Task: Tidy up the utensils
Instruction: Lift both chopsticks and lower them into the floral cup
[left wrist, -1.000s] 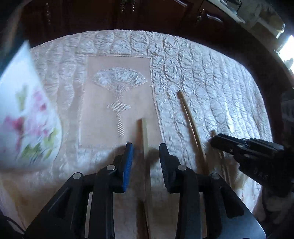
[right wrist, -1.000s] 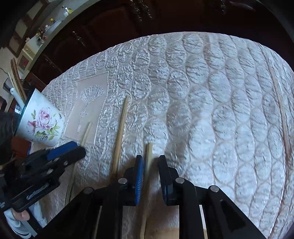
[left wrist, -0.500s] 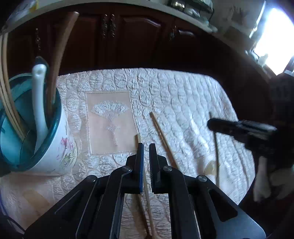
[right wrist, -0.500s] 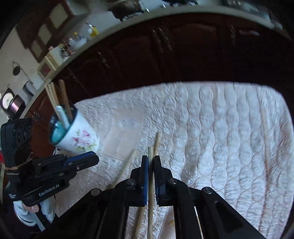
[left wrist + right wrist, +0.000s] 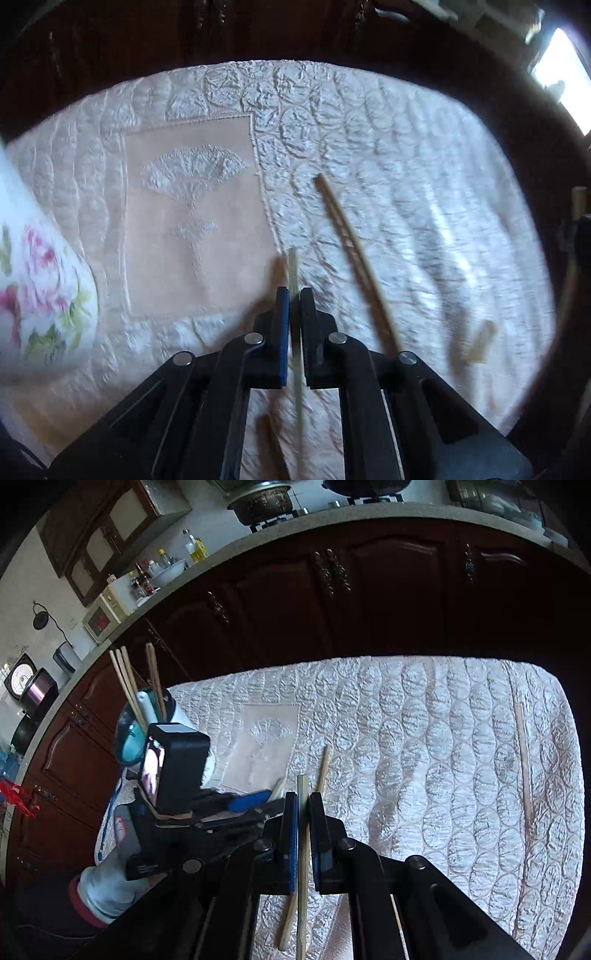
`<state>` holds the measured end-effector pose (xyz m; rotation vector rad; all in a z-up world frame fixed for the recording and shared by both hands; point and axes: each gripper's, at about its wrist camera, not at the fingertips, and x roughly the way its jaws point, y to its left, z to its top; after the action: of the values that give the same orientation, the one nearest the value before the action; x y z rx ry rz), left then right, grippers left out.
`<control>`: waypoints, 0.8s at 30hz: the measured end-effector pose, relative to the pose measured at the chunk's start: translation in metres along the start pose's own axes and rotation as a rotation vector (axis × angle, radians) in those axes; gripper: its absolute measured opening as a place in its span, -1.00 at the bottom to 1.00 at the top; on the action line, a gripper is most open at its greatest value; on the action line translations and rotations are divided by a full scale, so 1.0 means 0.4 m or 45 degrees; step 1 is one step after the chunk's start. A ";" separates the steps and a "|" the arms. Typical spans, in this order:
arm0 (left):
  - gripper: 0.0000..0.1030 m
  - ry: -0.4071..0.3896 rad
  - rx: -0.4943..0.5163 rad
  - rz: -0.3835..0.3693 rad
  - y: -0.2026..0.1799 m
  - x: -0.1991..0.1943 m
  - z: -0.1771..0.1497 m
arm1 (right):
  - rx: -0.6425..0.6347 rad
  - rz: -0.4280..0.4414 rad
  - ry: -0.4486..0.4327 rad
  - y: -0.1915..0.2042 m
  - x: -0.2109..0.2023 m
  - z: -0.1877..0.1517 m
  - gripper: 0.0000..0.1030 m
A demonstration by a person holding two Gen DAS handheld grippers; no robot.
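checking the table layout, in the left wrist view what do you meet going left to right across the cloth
floral cup → embroidered fan panel → chopstick held in the left gripper → loose chopstick lying on the quilted cloth → right gripper, at the right edge

The cup [image 5: 40,291] is cut off by the left edge and blurred. Beside the cup, in the right wrist view, its lower body is hidden by the left gripper [image 5: 273,799].

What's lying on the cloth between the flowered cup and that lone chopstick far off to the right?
In the right wrist view, between the flowered cup and the lone chopstick lies one loose chopstick on the quilted cloth.
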<state>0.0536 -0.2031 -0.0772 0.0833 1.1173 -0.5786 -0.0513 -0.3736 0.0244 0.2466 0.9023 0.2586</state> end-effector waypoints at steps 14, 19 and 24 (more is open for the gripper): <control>-0.92 -0.392 -0.039 -0.154 0.115 -0.464 -0.081 | -0.096 0.114 -0.148 0.128 -0.140 0.060 -0.90; -0.92 -0.498 -0.081 -0.140 0.173 -0.590 -0.102 | -0.141 0.177 -0.179 0.205 -0.154 0.098 -0.90; -0.92 -0.638 -0.099 -0.085 0.221 -0.733 -0.094 | -0.172 0.243 -0.214 0.281 -0.148 0.146 -0.90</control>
<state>-0.0253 0.0011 0.1399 -0.1607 0.6547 -0.5747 -0.0531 -0.2926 0.1384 0.2255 0.6923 0.4673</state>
